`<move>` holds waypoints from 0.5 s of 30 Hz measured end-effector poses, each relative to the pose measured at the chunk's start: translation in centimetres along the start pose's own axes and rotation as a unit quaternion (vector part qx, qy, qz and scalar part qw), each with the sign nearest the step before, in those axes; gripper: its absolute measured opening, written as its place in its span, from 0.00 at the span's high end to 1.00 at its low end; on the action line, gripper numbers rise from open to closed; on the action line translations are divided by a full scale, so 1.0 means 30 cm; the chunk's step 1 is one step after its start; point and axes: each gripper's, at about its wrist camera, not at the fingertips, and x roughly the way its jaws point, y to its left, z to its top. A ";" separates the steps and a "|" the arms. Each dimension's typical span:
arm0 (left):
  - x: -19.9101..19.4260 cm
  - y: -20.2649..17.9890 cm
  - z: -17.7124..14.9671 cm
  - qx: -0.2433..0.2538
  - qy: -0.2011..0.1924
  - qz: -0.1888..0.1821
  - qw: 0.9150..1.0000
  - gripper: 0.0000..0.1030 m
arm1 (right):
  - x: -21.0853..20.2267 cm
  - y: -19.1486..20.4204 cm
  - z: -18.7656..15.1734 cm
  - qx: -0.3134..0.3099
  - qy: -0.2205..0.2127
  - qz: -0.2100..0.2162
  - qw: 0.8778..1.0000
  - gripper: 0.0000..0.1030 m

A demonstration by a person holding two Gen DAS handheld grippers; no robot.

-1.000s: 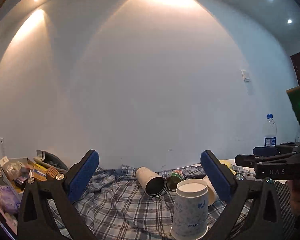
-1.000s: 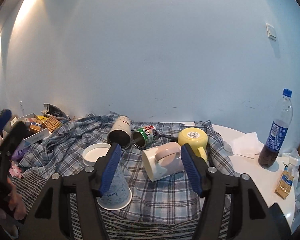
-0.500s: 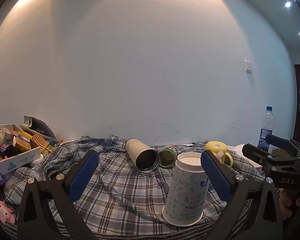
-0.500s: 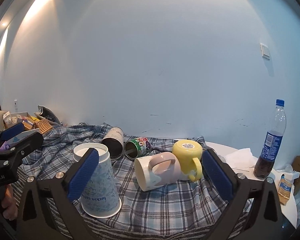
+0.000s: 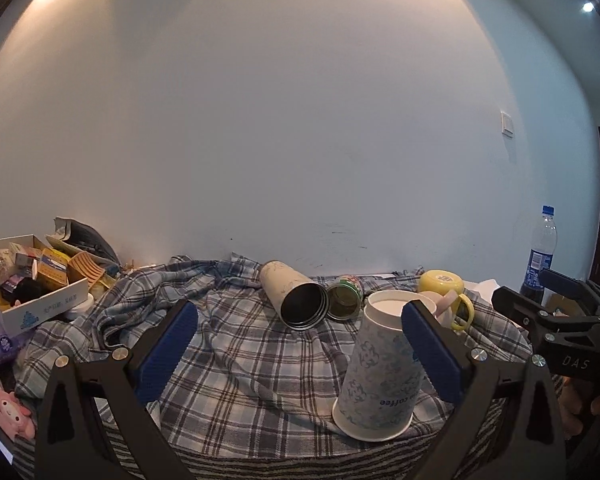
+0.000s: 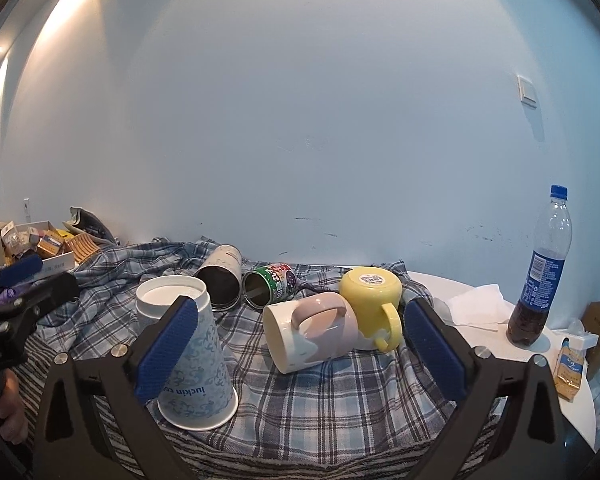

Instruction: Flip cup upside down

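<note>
The left gripper [image 5: 300, 344] is spread wide and holds nothing; the right gripper [image 6: 300, 344] is likewise spread wide and empty. Both hang low over the near edge of a checked cloth [image 5: 240, 360] that covers the bench [image 6: 452, 284].

Closest to the right gripper, just behind its left finger, the paper cup [image 6: 192, 364] stands mouth down on the cloth, its white base facing up and its printed lettering inverted. From the left gripper the same paper cup [image 5: 380, 376] sits just inside its right finger, partly behind the blue pad and leaning slightly.

Between the right gripper's fingers and a little further off, a pink mug [image 6: 312, 328] lies on its side with its mouth toward the camera. Touching it behind, a yellow mug [image 6: 374, 300] stands upside down with a sticker on its base. Beyond the paper cup, a steel tumbler [image 6: 222, 280] and a green can [image 6: 270, 284] lie on their sides next to each other, open ends toward the gripper.

Far to the right of the right gripper, a cola bottle [image 6: 540, 276] stands upright on the bare bench, with a white tissue [image 6: 476, 304] near it. Far to the left of the left gripper, a cardboard box [image 5: 32, 300] holds assorted small packets.
</note>
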 end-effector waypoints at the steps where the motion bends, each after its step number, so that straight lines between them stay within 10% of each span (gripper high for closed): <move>1: -0.003 0.003 0.002 -0.002 -0.001 -0.002 1.000 0.00 | -0.003 0.005 -0.002 -0.004 -0.002 -0.001 1.000 0.00; 15: -0.034 0.013 0.016 -0.005 -0.023 0.001 1.000 0.00 | -0.009 0.037 -0.006 -0.028 -0.007 -0.004 1.000 0.00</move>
